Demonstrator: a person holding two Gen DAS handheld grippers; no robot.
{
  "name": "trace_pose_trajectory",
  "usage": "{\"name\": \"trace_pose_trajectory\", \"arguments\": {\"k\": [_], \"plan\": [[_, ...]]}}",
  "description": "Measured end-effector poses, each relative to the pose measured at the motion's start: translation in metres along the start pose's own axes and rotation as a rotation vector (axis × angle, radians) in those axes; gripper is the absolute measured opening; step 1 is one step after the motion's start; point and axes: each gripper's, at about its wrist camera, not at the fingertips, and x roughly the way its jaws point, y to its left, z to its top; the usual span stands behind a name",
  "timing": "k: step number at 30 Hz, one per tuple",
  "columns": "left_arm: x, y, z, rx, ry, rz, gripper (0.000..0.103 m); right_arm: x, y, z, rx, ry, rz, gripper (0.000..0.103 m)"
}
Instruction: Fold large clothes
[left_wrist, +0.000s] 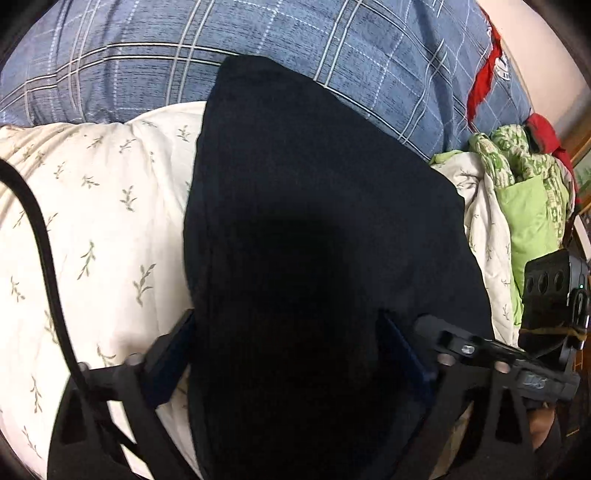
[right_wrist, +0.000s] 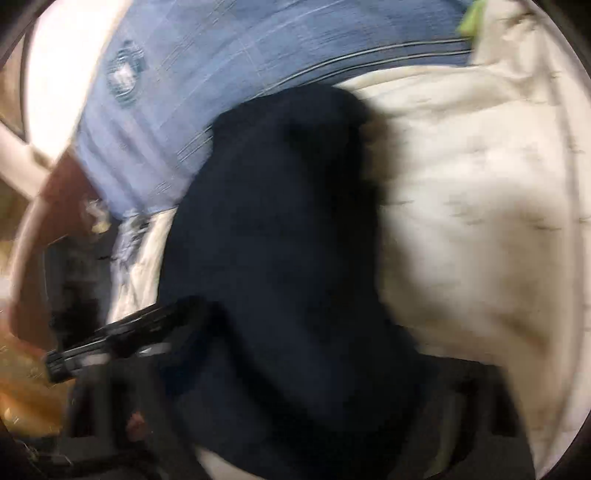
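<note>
Left wrist view, sharp. Dark navy garment (left_wrist: 317, 258) fills the centre of the frame, lying on a white leaf-print quilt (left_wrist: 96, 221). Its long axis runs from the bottom centre up to the upper middle, narrowing to a rounded end that overlaps the blue plaid bedding (left_wrist: 332, 48) across the top. Left edge of the garment is a fairly straight line; right edge slants out to the lower right.

Open room: a broad stretch of bare quilt at left, crossed only by a black cable (left_wrist: 40, 229) curving down the left side. Right side is crowded: a crumpled green patterned cloth (left_wrist: 524, 192) with red fabric (left_wrist: 484, 77) above it, and the other gripper's body at the right edge.

Left gripper (left_wrist: 284, 354): fingers stand wide, one at each side edge of the garment at lower frame, cloth spanning between them. Whether the pads press on the fabric I cannot tell.

Right wrist view, heavily motion-blurred. Same garment (right_wrist: 288, 258) runs from the bottom centre up to the middle, top end on the plaid bedding (right_wrist: 207, 74), quilt (right_wrist: 472, 206) open to the right. Right gripper (right_wrist: 295, 398): cloth covers the gap between its fingers; grasping or released, the blur hides it.
</note>
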Motion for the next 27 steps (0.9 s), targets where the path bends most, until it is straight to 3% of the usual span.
{"name": "trace_pose_trajectory", "arguments": {"k": [3, 6, 12, 17, 23, 25, 26, 27], "plan": [[-0.005, 0.003, -0.001, -0.005, -0.007, -0.001, 0.072, -0.001, 0.001, -0.005, 0.025, -0.021, 0.032, 0.048], [-0.012, 0.008, 0.001, -0.02, -0.007, -0.01, 0.06, -0.005, 0.007, -0.01, 0.041, -0.034, 0.057, 0.042], [-0.037, 0.013, -0.007, 0.014, -0.027, -0.003, 0.042, -0.013, 0.021, -0.017, 0.074, -0.049, 0.165, 0.037], [-0.054, 0.029, -0.02, 0.011, -0.014, -0.041, 0.034, -0.018, 0.037, -0.037, 0.108, -0.048, 0.194, 0.036], [-0.111, 0.058, -0.072, -0.016, -0.051, -0.008, 0.034, -0.024, 0.074, -0.083, 0.07, -0.014, 0.272, 0.035], [-0.104, 0.071, -0.093, -0.022, -0.005, 0.007, 0.042, -0.015, 0.079, -0.102, 0.023, 0.02, 0.166, 0.034], [-0.099, 0.077, -0.1, -0.042, 0.002, -0.001, 0.053, -0.008, 0.08, -0.109, -0.002, 0.033, 0.081, 0.037], [-0.101, 0.082, -0.104, -0.062, -0.015, -0.014, 0.063, -0.002, 0.077, -0.116, -0.012, 0.042, -0.004, 0.048]]}}
